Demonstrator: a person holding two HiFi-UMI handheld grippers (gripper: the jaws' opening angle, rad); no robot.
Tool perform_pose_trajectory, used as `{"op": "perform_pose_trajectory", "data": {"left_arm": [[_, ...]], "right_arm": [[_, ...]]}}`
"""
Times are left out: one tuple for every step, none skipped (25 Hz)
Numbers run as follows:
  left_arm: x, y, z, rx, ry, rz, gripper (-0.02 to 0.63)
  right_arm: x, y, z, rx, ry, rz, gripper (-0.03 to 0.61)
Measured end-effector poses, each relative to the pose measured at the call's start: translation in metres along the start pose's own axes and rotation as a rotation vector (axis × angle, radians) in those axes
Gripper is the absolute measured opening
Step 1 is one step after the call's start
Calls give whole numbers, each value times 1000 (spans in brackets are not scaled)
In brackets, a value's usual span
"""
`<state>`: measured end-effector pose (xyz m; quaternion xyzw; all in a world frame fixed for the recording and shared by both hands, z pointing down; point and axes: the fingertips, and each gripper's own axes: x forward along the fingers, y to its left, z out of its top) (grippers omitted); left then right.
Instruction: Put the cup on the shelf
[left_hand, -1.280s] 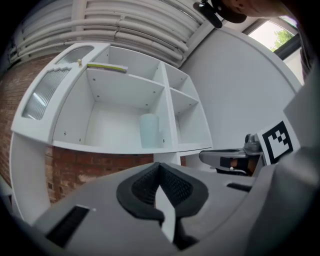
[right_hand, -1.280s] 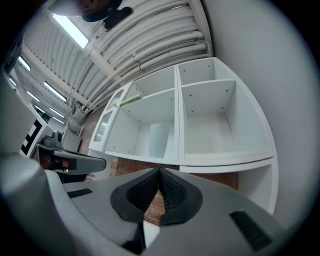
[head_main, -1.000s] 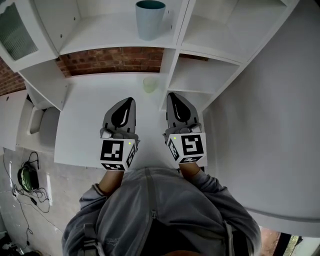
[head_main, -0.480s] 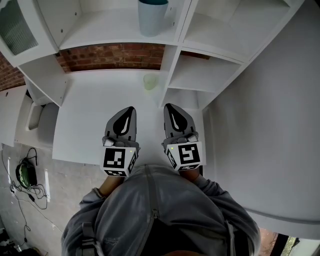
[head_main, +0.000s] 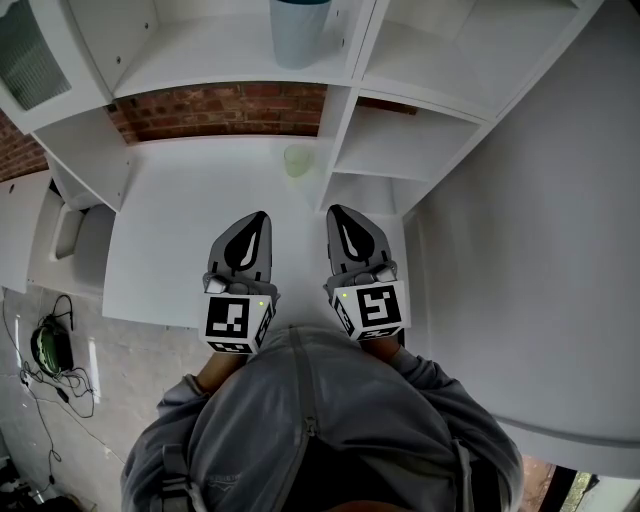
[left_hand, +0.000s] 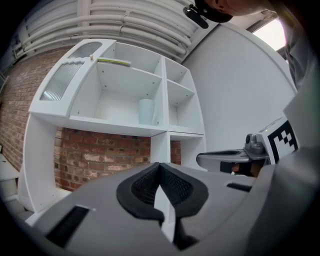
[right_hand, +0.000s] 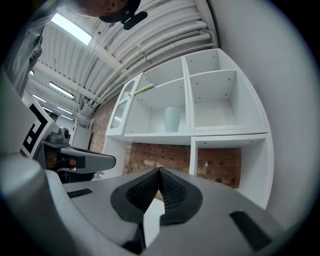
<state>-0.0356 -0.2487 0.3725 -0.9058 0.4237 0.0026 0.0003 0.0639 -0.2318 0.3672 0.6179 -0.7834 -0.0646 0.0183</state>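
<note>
A pale blue cup stands upright on the white shelf, close to the divider; it also shows in the left gripper view as the cup and in the right gripper view as the cup. My left gripper and right gripper hover side by side over the white table, well short of the shelf. Both are shut with nothing between the jaws, as seen at the left gripper and the right gripper.
A small pale green round thing lies on the table by the shelf's upright panel. A brick wall backs the table. A white wall stands close on the right. Cables lie on the floor at the left.
Both grippers drew back a little toward the person's body, staying shut. The cup has stayed in place on the shelf.
</note>
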Motion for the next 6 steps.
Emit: {"op": "perform_pose_trajectory", "data": {"left_arm": [[0,-1,-1,0,1,-2,6],[1,-1,-1,0,3,-5,6],[1,-1,-2,1,5,-7,6],[1,-1,-3,3,6,-9,6],[1,-1,-3,5,6,-9,6],[2,-1,-4,7,7,-10,6]], "right_arm": [[0,-1,0,1,-1,-1,26],[0,-1,0,1,-1,-2,26],[0,-1,0,2,0,-3,26],[0,-1,-1,3,1,-3,26],[0,-1,-1,4,2,-3,26],[0,-1,-2,5,4,-2,26]]}}
